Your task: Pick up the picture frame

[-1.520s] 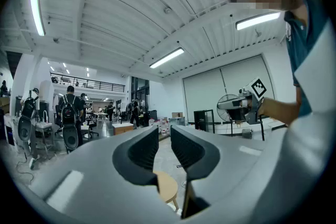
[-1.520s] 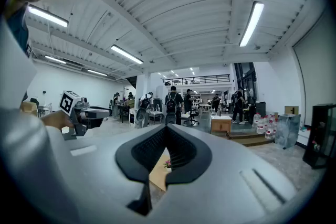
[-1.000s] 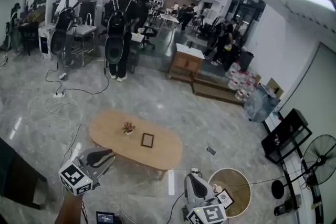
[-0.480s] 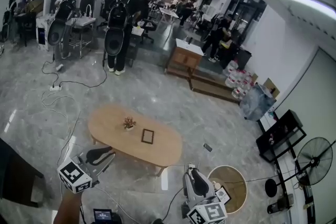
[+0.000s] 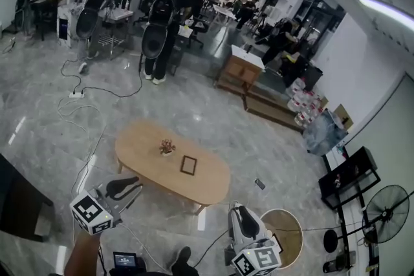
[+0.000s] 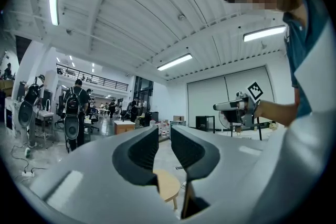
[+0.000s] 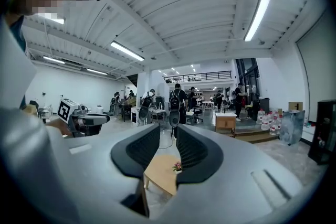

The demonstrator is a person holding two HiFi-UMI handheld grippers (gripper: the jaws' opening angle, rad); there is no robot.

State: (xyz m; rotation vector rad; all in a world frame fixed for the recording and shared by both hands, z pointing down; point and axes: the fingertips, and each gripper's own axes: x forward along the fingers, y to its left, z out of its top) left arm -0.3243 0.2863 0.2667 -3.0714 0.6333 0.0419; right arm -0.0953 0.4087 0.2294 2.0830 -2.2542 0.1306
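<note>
The dark rectangular picture frame (image 5: 188, 165) on the oval wooden tabletop (image 5: 142, 142) is too small to tell its contents. In the right gripper view, the right tool (image 7: 168, 139) seemingly hides it.

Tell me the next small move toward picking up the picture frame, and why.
Probably carry the right gripper forward and down toward the picture frame. The frame lies flat on the oval table, beside a small plant, well ahead of that gripper, whose jaws stand apart with nothing between them. It looks too far off to grasp yet.
</note>
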